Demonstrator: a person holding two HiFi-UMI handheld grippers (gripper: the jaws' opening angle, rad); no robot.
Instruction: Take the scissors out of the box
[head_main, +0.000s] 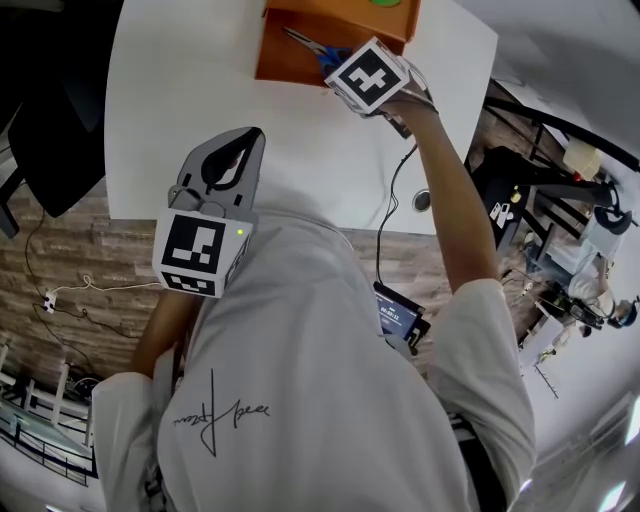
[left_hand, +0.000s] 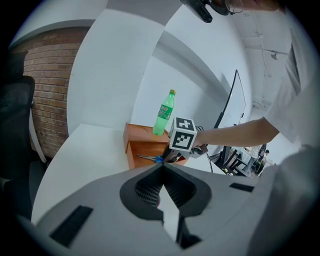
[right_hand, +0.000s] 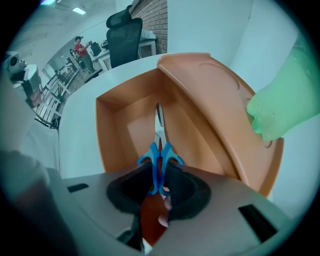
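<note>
Right gripper (right_hand: 160, 176) clamped on the scissors (right_hand: 159, 152), 2 blue handles between its jaws.
We see the blades down inside the open orange box (right_hand: 117, 120) on the table's (head_main: 300, 150) far side. Left gripper (left_hand: 162, 167) is near us, jaws together, empty.

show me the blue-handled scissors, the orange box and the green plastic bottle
blue-handled scissors (right_hand: 155, 160), right gripper view, on the left blue handle
orange box (right_hand: 112, 130), right gripper view, on the inner left wall
green plastic bottle (left_hand: 164, 116), left gripper view, on the middle of its body
</note>
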